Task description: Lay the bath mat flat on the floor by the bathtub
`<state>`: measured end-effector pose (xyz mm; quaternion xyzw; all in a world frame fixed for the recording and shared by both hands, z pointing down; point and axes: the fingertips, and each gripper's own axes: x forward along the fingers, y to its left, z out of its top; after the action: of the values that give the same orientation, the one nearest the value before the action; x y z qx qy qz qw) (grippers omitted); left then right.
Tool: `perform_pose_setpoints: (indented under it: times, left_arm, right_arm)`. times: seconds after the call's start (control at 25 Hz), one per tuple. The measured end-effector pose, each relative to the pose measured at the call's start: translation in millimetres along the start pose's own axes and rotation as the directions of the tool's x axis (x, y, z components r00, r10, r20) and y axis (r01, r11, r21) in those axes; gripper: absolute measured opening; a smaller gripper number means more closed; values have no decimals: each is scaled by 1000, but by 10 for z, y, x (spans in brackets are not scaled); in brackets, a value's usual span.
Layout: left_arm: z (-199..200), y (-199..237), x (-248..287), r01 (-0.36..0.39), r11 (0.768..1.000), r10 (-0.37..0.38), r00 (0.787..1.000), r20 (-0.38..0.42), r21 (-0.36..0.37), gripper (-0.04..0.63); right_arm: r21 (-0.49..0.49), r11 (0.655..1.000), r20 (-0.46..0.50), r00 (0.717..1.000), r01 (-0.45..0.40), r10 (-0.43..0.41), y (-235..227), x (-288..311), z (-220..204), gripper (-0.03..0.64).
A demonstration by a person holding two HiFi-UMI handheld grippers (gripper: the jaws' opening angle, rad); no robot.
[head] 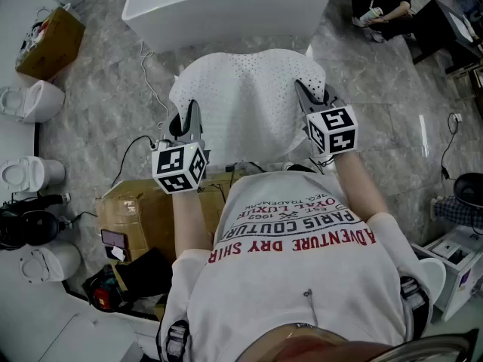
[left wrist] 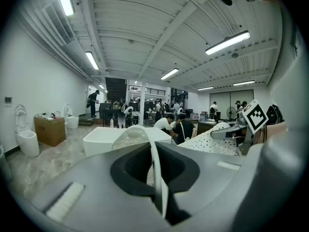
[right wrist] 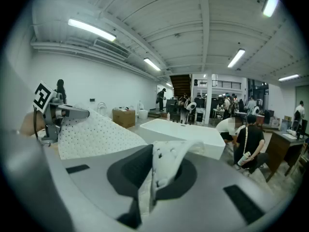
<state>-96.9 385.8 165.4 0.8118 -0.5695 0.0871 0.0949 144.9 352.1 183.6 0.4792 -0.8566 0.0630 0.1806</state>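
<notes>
A: As the bath mat [head: 249, 104] hangs there, what's it look like?
B: White, soft sheet w/ rows of small dark holes and rounded corners. It sags in the middle btwn the two grippers.
A: Grippers?
B: Left gripper [head: 192, 111] has its jaws pinched tight on the mat's left edge. In its own view the thin edge runs straight up btwn them. Right gripper [head: 304, 93] does the same on the right edge, w/ a crumpled bit of mat clamped and no gap showing. Both forearms are stretched fwd, approx level, marker cubes on top.
A: Where's the mat vs. the tub?
B: Held up off the grey marbled floor [head: 98, 111], just in front of the white bathtub [head: 226, 6]. Not lying flat yet.
A: Anything around?
B: Cardboard box [head: 139, 202] and a black cable [head: 130, 155] under the left arm. Toilets [head: 30, 100] stand along the left wall, w/ another box [head: 49, 40] near them. A seated person [head: 381, 2] is off to the right, past the tub.
</notes>
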Motion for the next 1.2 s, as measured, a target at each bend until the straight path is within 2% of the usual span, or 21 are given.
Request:
perform_pose_setpoints:
  times: [0.48, 0.72, 0.96, 1.2]
  left_arm:
    - [-18, 39, 93, 6, 999, -6, 1000, -3, -32, 17]
    - [-141, 143, 171, -8, 998, 6, 1000, -28, -67, 17]
    - [-318, 376, 486, -51, 994, 43, 996, -81, -93, 17]
    - [-332, 607, 1135, -100, 990, 87, 987, -136, -95, 17]
  right_arm:
    - [22, 1000, -18, 1000, 2, -1, -35, 71, -38, 18]
    - [42, 999, -72, 997, -24, 27, -10, 225, -157, 18]
    - [66, 996, -111, 991, -64, 71, -140, 695, -277, 18]
    - [110, 985, -128, 980, -135, 149, -508, 1472, -264, 18]
